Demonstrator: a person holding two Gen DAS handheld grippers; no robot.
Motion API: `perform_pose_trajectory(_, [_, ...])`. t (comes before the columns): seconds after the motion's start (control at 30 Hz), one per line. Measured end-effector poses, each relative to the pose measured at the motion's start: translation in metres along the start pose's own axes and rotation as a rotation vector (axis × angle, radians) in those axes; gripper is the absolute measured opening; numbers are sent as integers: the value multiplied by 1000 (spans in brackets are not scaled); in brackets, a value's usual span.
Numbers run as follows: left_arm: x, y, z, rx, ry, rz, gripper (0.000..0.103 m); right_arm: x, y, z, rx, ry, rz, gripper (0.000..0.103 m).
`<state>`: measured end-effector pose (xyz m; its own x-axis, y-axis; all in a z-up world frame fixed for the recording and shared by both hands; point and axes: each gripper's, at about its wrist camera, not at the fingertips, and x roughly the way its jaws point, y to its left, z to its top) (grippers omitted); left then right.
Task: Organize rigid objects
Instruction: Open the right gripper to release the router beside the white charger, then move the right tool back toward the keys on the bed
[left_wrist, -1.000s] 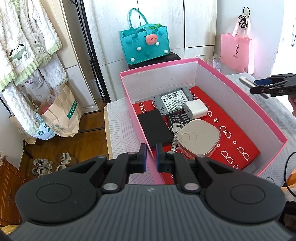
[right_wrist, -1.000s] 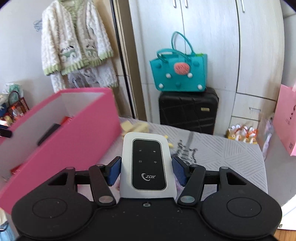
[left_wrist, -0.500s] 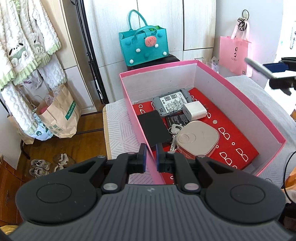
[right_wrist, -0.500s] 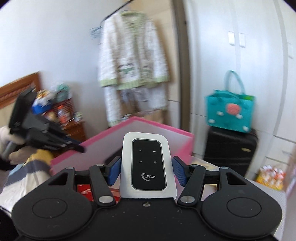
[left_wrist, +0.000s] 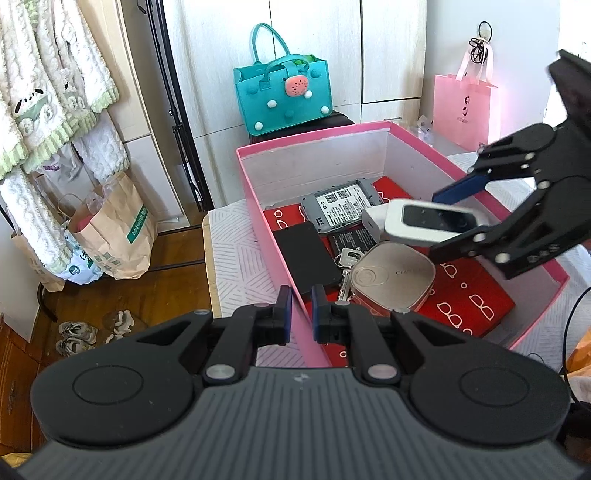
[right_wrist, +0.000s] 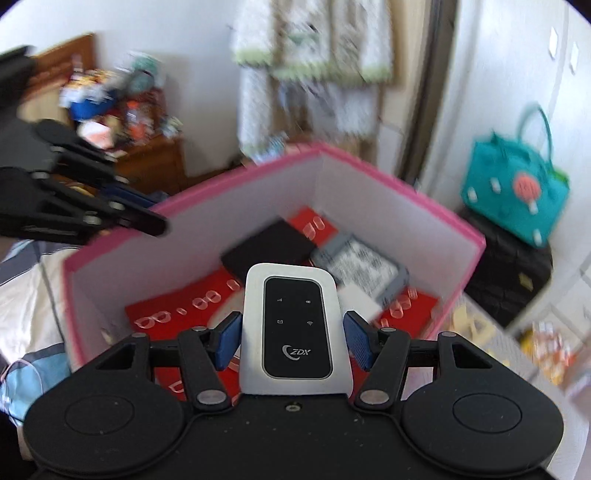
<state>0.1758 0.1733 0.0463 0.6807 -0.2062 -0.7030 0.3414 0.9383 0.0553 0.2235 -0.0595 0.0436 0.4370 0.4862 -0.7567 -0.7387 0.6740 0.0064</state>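
Note:
A pink box (left_wrist: 255, 192) stands open on the table, lined with a red sheet (left_wrist: 472, 295). Inside it lie a grey labelled cover (left_wrist: 341, 206), a white charger (left_wrist: 371, 221), a black slab (left_wrist: 306, 254), keys (left_wrist: 347, 264) and a beige rounded device (left_wrist: 391, 277). My left gripper (left_wrist: 298, 312) is shut on the box's near wall. My right gripper (right_wrist: 293, 332) is shut on a white pocket router (right_wrist: 295, 328) by its sides. In the left wrist view the right gripper (left_wrist: 448, 218) holds the router (left_wrist: 432, 223) above the box's middle, over the charger.
A white patterned table cover (left_wrist: 240, 258) shows left of the box. On the floor at the left are a paper bag (left_wrist: 114, 236) and shoes (left_wrist: 81, 328). A teal bag (left_wrist: 284, 96) and a pink paper bag (left_wrist: 461, 107) stand behind the box.
My right gripper has swung in from the right with the router and now hangs over the box's inside. The left gripper and the box have stayed put.

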Motion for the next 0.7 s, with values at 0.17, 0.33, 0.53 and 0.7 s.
perform_pose_trajectory(0.17, [1, 5, 0, -22, 6, -31, 10, -1, 8, 0, 35, 22, -77, 67])
perform_pose_trajectory(0.33, [1, 6, 0, -25, 4, -36, 10, -30, -5, -8, 119, -49, -71, 69])
perform_pose_trajectory(0.53, [1, 6, -1, -29, 1, -34, 10, -81, -34, -36, 207, -242, -73, 70])
perform_pose_trajectory(0.7, [1, 4, -1, -27, 3, -27, 10, -105, -57, -66, 238, -293, -151, 70])
